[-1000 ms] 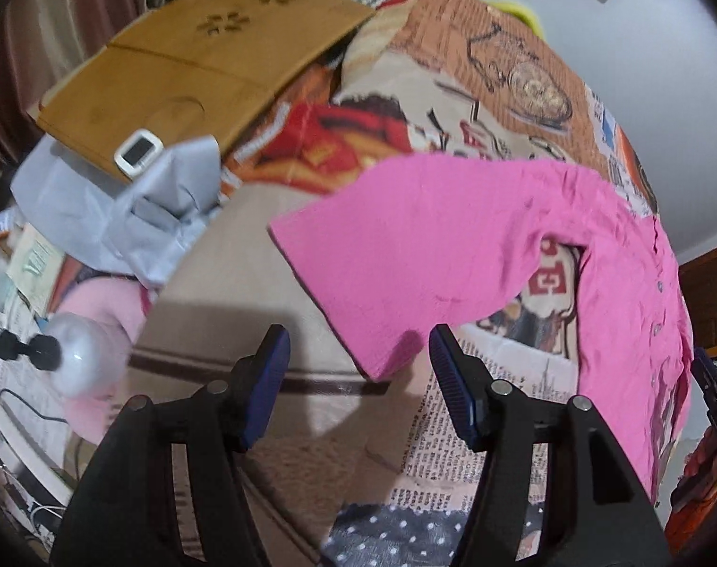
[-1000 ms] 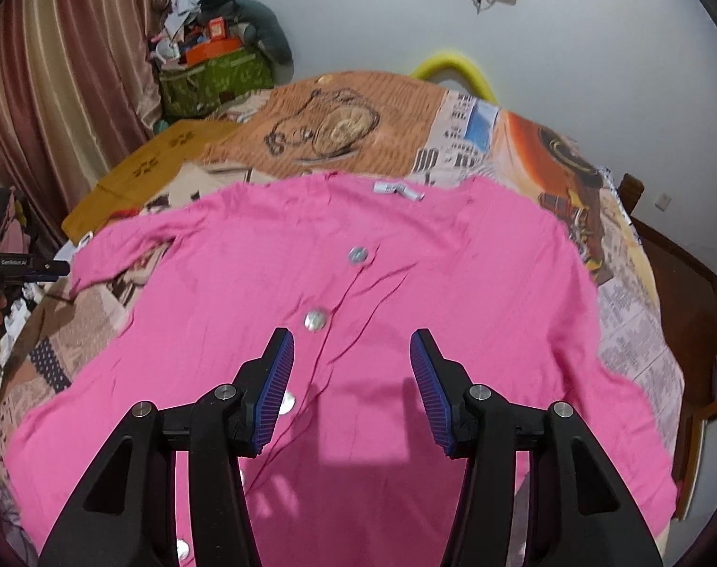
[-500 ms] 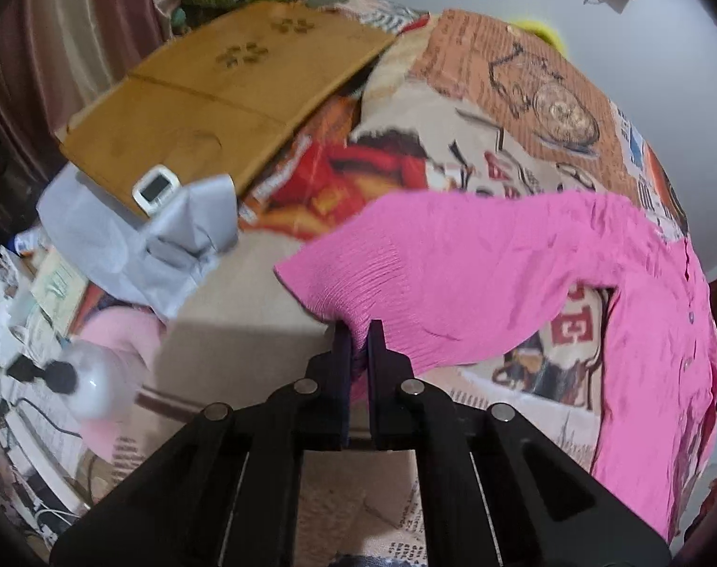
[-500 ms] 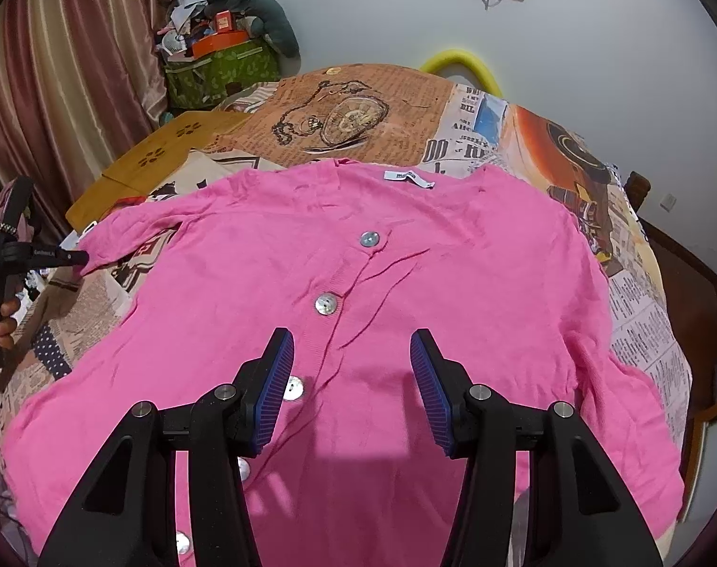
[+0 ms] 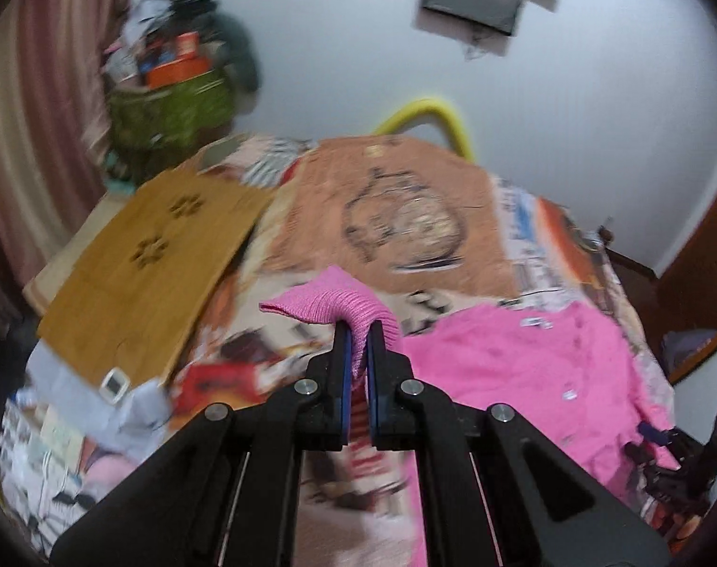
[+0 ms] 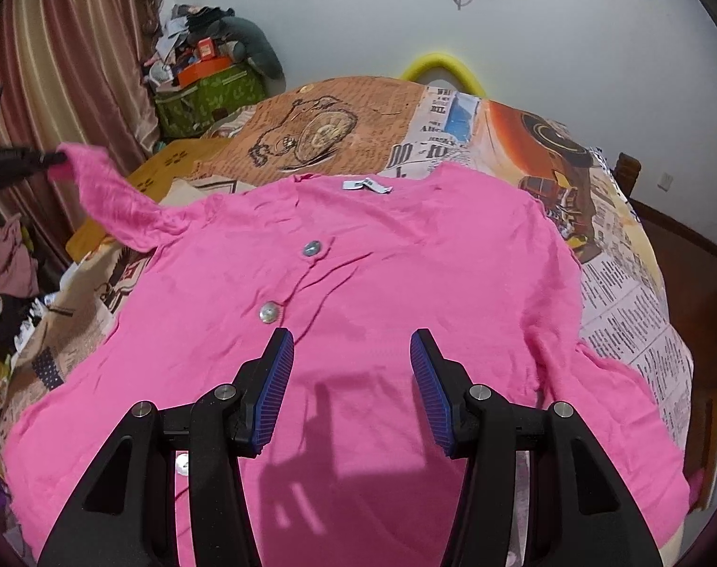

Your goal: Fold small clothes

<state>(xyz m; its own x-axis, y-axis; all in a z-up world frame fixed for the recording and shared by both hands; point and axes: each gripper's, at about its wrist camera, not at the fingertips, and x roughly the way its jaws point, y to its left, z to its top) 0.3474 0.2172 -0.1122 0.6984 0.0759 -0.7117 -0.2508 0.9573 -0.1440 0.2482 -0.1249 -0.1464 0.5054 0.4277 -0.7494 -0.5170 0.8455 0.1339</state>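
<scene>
left gripper [image 5: 357,330] jaws clamped on ribbed sleeve cuff [image 5: 330,304], cuff raised off bed, right gripper [image 6: 351,354] jaws partly open and empty above pink cardigan [image 6: 358,293], cardigan spread buttons-up on bed [image 6: 632,312] with newspaper-print cover

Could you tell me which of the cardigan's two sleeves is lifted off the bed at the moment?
The sleeve at the picture's left in the right wrist view: the left tool pinches its cuff in the air. The other sleeve lies flat on the bed.
</scene>
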